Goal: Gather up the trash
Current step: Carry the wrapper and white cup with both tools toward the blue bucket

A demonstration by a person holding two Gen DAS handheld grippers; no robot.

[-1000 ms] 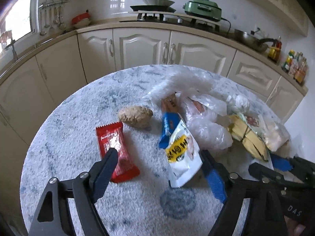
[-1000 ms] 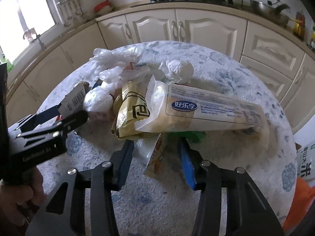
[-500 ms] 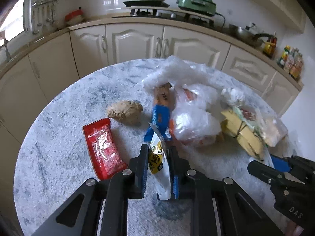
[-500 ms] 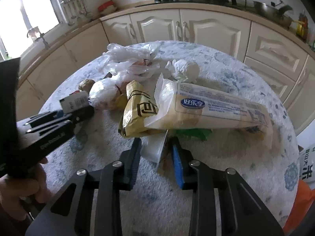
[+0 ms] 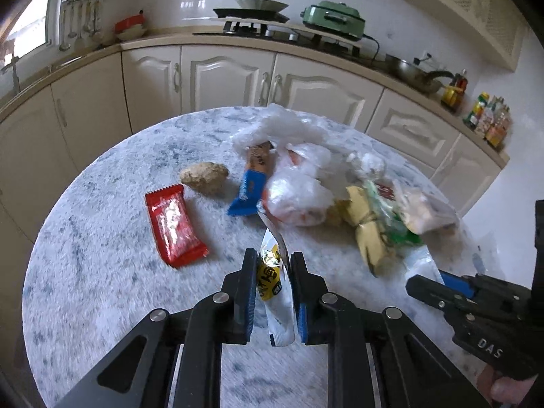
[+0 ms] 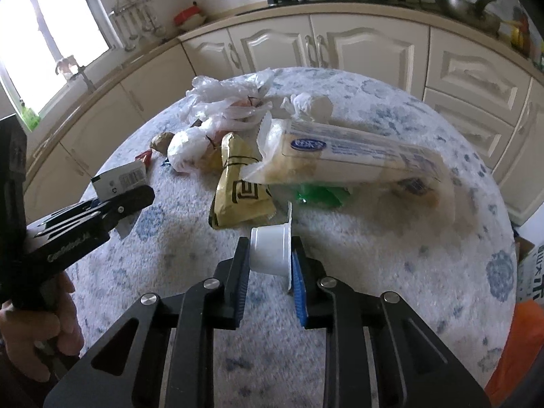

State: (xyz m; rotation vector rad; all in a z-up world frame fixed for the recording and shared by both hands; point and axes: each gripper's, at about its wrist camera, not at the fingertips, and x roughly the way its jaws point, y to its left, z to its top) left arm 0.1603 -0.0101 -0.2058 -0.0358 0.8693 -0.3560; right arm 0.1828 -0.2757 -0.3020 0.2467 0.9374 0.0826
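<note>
Pinching a white and yellow snack wrapper [image 5: 275, 292] between its fingers, the left gripper [image 5: 272, 292] is holding it just above the round marble-patterned table [image 5: 102, 272], while the right gripper [image 6: 270, 258] is clamping a small white plastic cup [image 6: 270, 250] on its side between its own fingers. Just beyond the left gripper, a red wrapper [image 5: 173, 224] is lying flat, with a brown lump [image 5: 204, 177] and a blue-orange bar wrapper [image 5: 251, 183] behind it. Farther on, the rest of the trash is sitting in a heap: a tan wrapper [image 6: 238, 183], a long clear cracker pack [image 6: 346, 156], a green wrapper [image 6: 319, 195] and crumpled white plastic bags [image 6: 224, 102]. Cream kitchen cabinets [image 6: 340, 44] are lining the background.
</note>
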